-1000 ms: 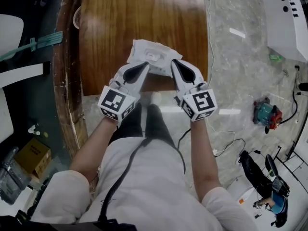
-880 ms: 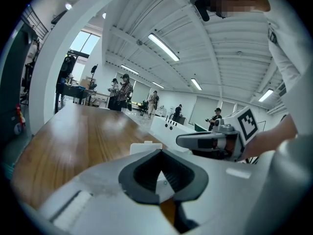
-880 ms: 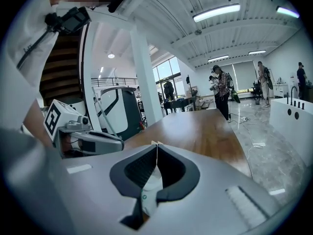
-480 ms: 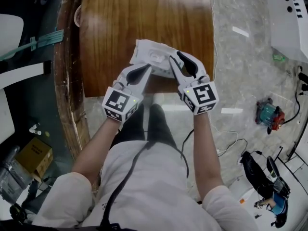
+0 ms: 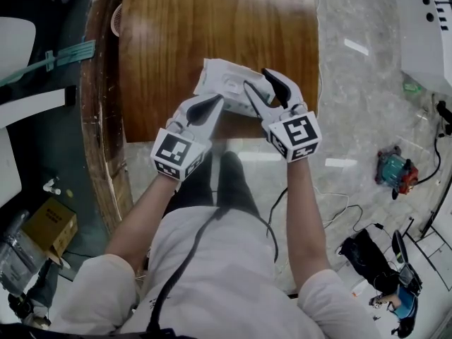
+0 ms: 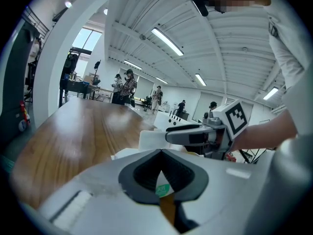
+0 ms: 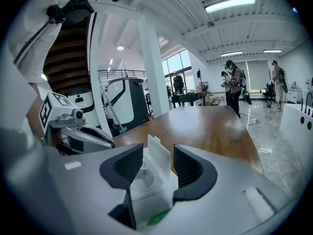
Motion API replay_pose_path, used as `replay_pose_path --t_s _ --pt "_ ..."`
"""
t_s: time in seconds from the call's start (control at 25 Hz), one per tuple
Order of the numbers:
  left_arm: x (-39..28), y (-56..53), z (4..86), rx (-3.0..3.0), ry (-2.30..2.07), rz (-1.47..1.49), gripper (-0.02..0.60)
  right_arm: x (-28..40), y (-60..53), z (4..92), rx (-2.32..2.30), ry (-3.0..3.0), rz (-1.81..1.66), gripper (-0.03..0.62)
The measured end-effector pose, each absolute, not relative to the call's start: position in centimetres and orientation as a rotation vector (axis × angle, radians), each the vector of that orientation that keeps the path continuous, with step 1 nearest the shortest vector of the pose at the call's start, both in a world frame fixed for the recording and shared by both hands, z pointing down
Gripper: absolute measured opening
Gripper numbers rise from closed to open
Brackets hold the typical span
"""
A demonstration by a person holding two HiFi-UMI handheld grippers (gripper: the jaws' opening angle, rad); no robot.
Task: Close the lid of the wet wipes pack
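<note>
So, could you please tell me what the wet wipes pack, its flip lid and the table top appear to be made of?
The wet wipes pack looks like soft, white plastic film: its edges crumple. Its lid seems to be thin, rigid, white moulded plastic, as it stands stiffly upright. The table looks like varnished wood or a wood-look laminate: brown grain with glossy reflections.

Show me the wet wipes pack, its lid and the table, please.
wet wipes pack (image 5: 216, 73), head view, on its white top face.
lid (image 7: 159, 153), right gripper view, on the upright flap.
table (image 5: 212, 20), head view, on bare wood.
</note>
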State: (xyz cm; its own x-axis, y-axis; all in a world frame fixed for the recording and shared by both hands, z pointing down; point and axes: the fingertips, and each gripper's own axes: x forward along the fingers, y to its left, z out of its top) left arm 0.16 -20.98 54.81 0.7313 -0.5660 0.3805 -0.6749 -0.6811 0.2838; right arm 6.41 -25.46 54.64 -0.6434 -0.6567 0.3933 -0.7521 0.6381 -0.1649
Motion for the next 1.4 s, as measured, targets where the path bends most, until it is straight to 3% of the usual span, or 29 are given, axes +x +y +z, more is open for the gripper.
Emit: replay_pose_path --t_s 1.4 --pt "-0.9 -19.7 53.8 2.535 -0.980 0.355 0.003 4.5 -22.0 55.5 0.965 -2.565 0.439 0.190"
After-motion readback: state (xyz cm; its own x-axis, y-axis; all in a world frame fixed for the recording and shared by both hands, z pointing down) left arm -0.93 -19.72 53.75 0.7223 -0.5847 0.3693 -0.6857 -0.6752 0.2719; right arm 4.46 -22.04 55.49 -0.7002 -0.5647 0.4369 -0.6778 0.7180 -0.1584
